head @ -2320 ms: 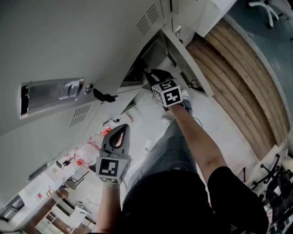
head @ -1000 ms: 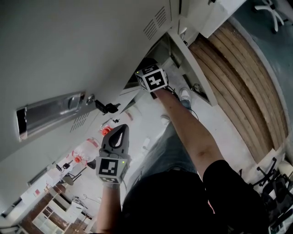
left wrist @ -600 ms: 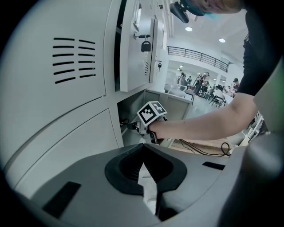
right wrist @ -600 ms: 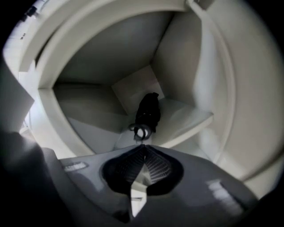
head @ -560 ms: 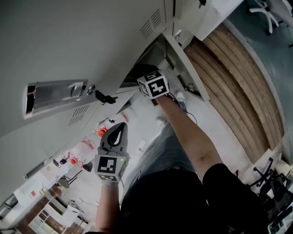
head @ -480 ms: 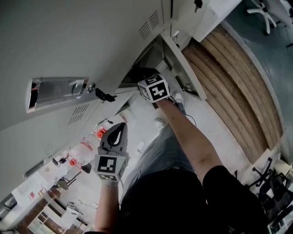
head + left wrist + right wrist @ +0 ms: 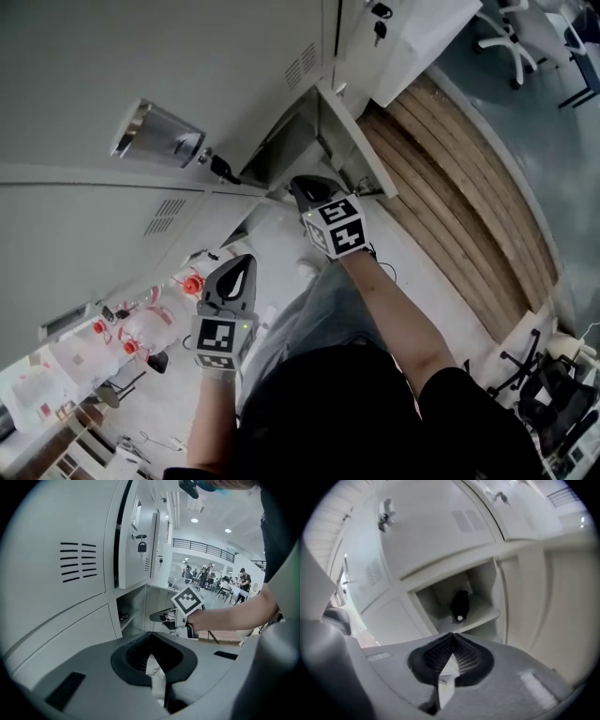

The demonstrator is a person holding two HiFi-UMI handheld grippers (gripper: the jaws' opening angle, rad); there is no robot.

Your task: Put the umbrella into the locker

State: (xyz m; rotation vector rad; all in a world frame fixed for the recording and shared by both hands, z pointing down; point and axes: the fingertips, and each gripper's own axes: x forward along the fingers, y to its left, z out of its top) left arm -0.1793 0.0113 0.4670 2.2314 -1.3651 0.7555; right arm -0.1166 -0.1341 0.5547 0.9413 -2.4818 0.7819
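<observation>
Grey steel lockers (image 7: pixel 440 531) line the wall; a black folded umbrella (image 7: pixel 460 604) lies on the open compartment's shelf (image 7: pixel 483 610), near its front edge. My right gripper (image 7: pixel 450 635) and left gripper (image 7: pixel 151 634) are closed, empty. The umbrella is probably light, its fabric soft over a stiff core; I'd grip it mid-body.

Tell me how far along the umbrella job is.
Done: the black umbrella lies inside the open locker compartment. In hand: nothing. The right gripper is outside it with jaws together and empty, and the left gripper is shut and empty too. Left: the compartment stands open, so closing it may be all that remains.
</observation>
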